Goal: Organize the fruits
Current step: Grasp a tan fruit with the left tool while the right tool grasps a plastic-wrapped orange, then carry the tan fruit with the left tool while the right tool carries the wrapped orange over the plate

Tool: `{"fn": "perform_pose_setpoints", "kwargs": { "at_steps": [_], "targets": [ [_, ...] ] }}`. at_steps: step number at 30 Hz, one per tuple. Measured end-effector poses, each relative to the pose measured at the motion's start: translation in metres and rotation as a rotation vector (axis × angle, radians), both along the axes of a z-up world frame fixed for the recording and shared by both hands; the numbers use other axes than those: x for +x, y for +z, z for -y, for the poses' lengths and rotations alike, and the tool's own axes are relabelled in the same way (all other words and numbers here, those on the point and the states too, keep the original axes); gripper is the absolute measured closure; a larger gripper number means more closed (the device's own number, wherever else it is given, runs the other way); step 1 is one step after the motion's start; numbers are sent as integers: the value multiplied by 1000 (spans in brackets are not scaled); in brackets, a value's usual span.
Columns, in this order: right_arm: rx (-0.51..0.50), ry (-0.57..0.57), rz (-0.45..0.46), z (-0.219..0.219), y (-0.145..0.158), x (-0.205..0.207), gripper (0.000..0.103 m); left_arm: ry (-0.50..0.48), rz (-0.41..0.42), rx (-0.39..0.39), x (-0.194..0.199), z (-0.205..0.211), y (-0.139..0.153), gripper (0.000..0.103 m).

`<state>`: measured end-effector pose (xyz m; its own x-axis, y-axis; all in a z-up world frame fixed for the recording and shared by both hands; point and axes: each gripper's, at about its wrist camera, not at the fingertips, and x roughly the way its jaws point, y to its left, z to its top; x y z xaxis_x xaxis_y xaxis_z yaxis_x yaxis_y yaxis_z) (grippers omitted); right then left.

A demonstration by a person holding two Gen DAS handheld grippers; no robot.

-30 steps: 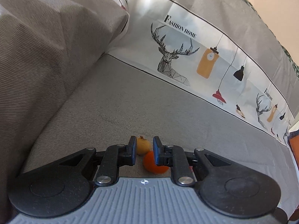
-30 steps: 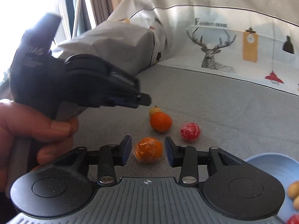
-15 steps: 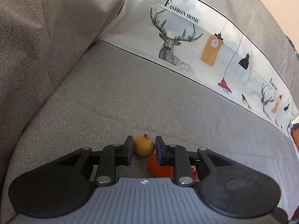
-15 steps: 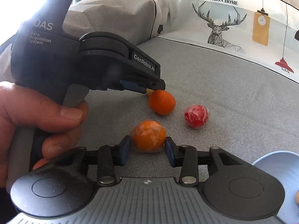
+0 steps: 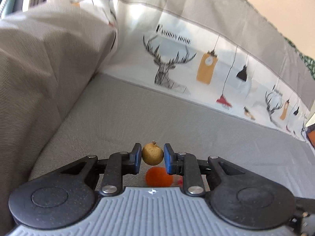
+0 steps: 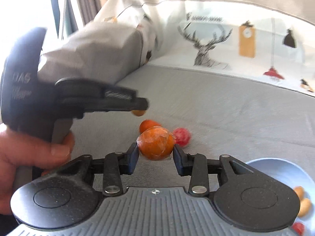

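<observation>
Left gripper [image 5: 152, 156]: fingers clamped on a small brown longan [image 5: 152, 155], held above the grey sofa seat [image 5: 122, 118]. Right gripper [image 6: 155, 148]: fingers clamped on a wrapped orange fruit [image 6: 155, 146], also off the seat. A plain orange [image 6: 146, 125] and a red fruit [image 6: 182, 136] lie on the seat beyond. Blue bowl [image 6: 275, 169] at lower right holds several fruits

Left wrist view: sits low behind the left gripper [image 5: 152, 156], faces along its fingers toward the printed backrest [image 5: 206, 63], close above the grey seat [image 5: 137, 114].

Right wrist view: same low placement behind the right gripper [image 6: 155, 153], facing the backrest, with the left gripper at its left.

Shared: seat, backrest, loose orange fruit [image 5: 158, 178] [image 6: 146, 124].
</observation>
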<state>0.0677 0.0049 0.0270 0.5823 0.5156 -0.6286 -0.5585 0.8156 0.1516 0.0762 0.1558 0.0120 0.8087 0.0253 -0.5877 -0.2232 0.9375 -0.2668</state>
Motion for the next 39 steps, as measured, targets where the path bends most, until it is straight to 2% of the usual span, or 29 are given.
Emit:
{"fn": "perform_pose_setpoints", "kwargs": {
  "at_steps": [6, 10, 14, 19, 23, 28, 39],
  "targets": [
    [61, -114, 69, 48, 48, -17, 63, -22, 95, -55, -37, 15, 29, 77],
    [100, -198, 112, 100, 63, -34, 63, -60, 126, -86, -57, 28, 42, 77],
    [110, -286, 127, 150, 60, -55, 63, -113, 141, -82, -75, 47, 50, 77],
    [160, -415, 58, 198, 33, -71, 63, -188, 142, -58, -91, 76, 53, 77],
    [119, -441, 53, 208, 20, -68, 63, -240, 124, -28, -96, 99, 49, 77],
    [150, -471, 40, 216, 18, -65, 63, -320, 91, 37, -96, 125, 40, 77],
    [91, -411, 39, 195, 9, -57, 63, -480, 40, 143, -90, 169, 15, 77]
  ]
}}
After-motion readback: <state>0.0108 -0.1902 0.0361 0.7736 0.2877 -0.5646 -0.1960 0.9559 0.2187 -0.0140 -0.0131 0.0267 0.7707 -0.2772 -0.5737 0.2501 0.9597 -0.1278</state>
